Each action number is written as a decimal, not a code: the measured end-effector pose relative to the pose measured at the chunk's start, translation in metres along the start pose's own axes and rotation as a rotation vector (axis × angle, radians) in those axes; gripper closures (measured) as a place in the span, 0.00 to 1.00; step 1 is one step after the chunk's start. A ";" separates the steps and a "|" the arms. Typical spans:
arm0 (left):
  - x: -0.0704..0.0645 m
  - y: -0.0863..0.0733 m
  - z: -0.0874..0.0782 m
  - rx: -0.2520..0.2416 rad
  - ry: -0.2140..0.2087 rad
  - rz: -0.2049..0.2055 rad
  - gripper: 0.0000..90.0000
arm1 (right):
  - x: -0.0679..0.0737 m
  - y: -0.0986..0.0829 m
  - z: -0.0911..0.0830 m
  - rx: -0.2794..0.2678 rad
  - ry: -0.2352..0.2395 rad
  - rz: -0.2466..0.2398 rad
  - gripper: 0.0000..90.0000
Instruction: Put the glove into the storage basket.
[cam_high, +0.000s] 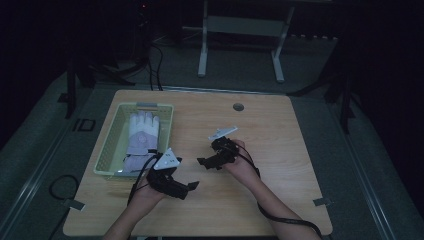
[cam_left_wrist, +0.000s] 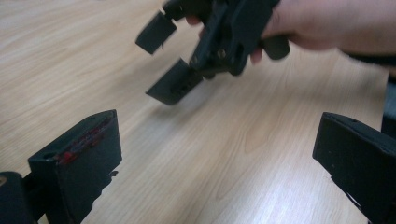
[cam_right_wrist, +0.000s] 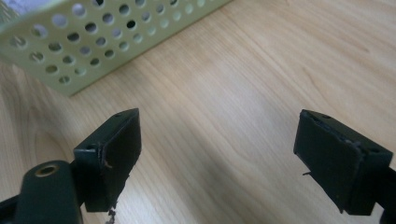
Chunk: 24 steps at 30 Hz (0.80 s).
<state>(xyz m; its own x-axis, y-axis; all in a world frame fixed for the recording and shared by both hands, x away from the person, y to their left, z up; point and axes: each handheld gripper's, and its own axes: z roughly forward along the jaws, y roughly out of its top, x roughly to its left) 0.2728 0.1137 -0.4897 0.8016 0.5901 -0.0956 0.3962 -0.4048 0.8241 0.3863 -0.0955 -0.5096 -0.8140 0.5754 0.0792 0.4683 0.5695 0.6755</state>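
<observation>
A: Left of the frame first — what's in the perforated basket (cam_high: 111, 145)?

B: A white glove (cam_high: 141, 140), lying flat, long axis running up the frame, fingers toward the far rim, cuff nearest the person.

A: And the left tongs (cam_high: 188, 188)?

B: Low over the table (cam_high: 280, 150) just below the basket's near right corner, jaws wide, nothing between them.

A: The right tongs (cam_high: 205, 162)?

B: Centre frame, jaws also wide and empty, aimed left at the basket — I'd judge both are poised clear of the glove, ready to reach in.
</observation>
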 end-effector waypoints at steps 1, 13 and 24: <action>-0.002 -0.001 0.003 0.010 -0.006 0.005 0.01 | -0.001 -0.004 -0.001 -0.004 -0.007 -0.001 0.16; -0.012 -0.021 0.030 0.036 -0.051 0.012 0.01 | -0.008 -0.035 -0.002 -0.016 -0.014 0.014 0.16; -0.014 -0.043 0.043 0.016 -0.052 -0.020 0.01 | -0.009 -0.054 -0.002 -0.063 -0.025 0.002 0.16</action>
<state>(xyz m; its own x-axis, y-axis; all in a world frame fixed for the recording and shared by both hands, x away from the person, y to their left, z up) 0.2634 0.0927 -0.5473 0.8153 0.5615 -0.1413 0.4195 -0.4047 0.8125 0.3676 -0.1324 -0.5451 -0.8041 0.5911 0.0627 0.4464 0.5309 0.7203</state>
